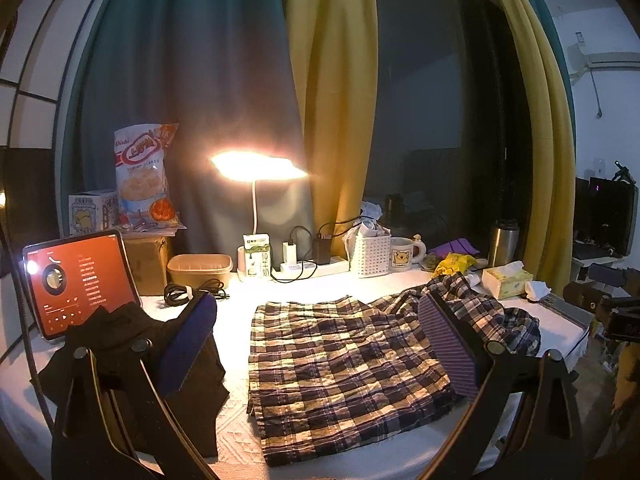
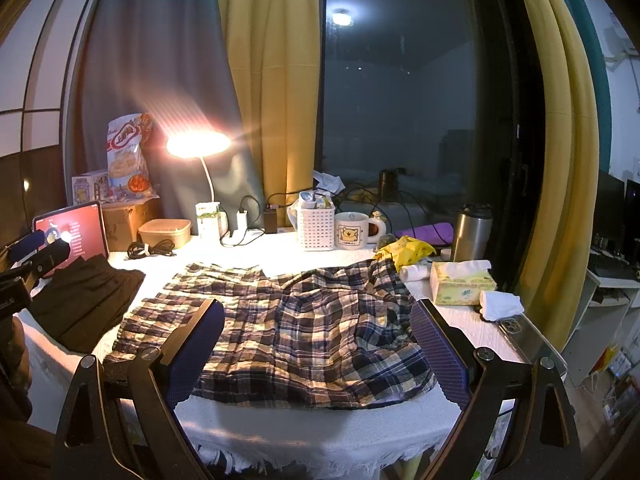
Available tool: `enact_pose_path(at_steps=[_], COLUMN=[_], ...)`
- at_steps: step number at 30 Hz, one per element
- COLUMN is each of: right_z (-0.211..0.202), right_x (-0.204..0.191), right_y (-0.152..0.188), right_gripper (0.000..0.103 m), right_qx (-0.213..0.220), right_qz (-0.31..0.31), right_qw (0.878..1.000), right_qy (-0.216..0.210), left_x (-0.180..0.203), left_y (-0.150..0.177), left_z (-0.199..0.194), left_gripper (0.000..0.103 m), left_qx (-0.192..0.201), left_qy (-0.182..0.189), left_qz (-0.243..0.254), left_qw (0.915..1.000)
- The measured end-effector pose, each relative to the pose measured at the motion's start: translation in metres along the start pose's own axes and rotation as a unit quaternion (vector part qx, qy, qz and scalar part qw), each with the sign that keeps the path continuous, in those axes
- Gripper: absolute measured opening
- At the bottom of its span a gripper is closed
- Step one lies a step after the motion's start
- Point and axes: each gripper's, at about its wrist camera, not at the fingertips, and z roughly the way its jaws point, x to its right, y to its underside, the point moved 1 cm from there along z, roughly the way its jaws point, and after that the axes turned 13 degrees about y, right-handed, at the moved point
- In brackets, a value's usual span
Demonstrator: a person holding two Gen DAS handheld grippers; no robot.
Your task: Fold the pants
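- My left claw (image 1: 316, 344) is spread wide, holding nothing, hovering above the plaid pants (image 1: 344, 368).
- My right claw (image 2: 318, 344) is also wide and holding nothing, above the near edge of the same pants (image 2: 288, 328).
- Pants lie spread on the white-covered counter (image 2: 320, 432), straight ahead between the fingers of each claw; the end toward the right claw's right finger is rumpled, the left part flatter.
- Black garment (image 1: 132, 360) sits behind the left claw's left finger, just beside the pants, not touching that I can tell.
- Tablet (image 1: 76, 280) with red screen stands beyond that black garment, far left of the left claw.
- Lit desk lamp (image 2: 198, 146) is ahead and left of the right claw, past the pants.
- Tissue box (image 2: 460, 282) is ahead-right of the right claw, near the rumpled end; phone (image 2: 524, 336) lies just beyond the right finger.
- Mug (image 2: 354, 236) and white basket (image 2: 316, 228) stand well beyond the pants, at the counter's back.
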Motion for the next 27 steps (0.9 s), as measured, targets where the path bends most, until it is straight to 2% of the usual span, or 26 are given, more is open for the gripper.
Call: enact_pose_path(at_steps=[27], right_z=[-0.0020], right_x=[-0.0010], right_y=[-0.0017], right_gripper=[0.095], right_qx=[-0.001], right_qz=[0.001], right_qw=[1.000], right_qy=[0.000], left_x=[0.0021], left_y=[0.0008], left_z=[-0.0020], left_gripper=[0.100], left_qx=[-0.001], left_qy=[0.019], left_qz=[0.007], left_qw=[0.9998])
